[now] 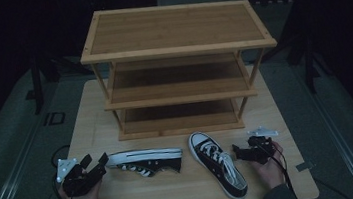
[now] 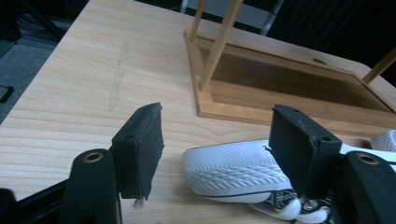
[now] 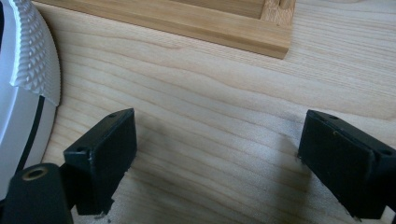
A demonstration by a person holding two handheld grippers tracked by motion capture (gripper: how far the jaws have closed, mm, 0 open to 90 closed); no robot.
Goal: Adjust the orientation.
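On the pale wooden table (image 1: 90, 114), both the left gripper (image 1: 96, 162) and right gripper (image 1: 237, 151) gape empty beside canvas sneakers (image 1: 146, 162) with ribbed white rubber toes.

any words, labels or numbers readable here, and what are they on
"ID": pale letters on the grey floor, left of the table.
Shoe on its side: no brand or label readable.
Upright shoe: nothing readable.
Wooden rack: no writing.
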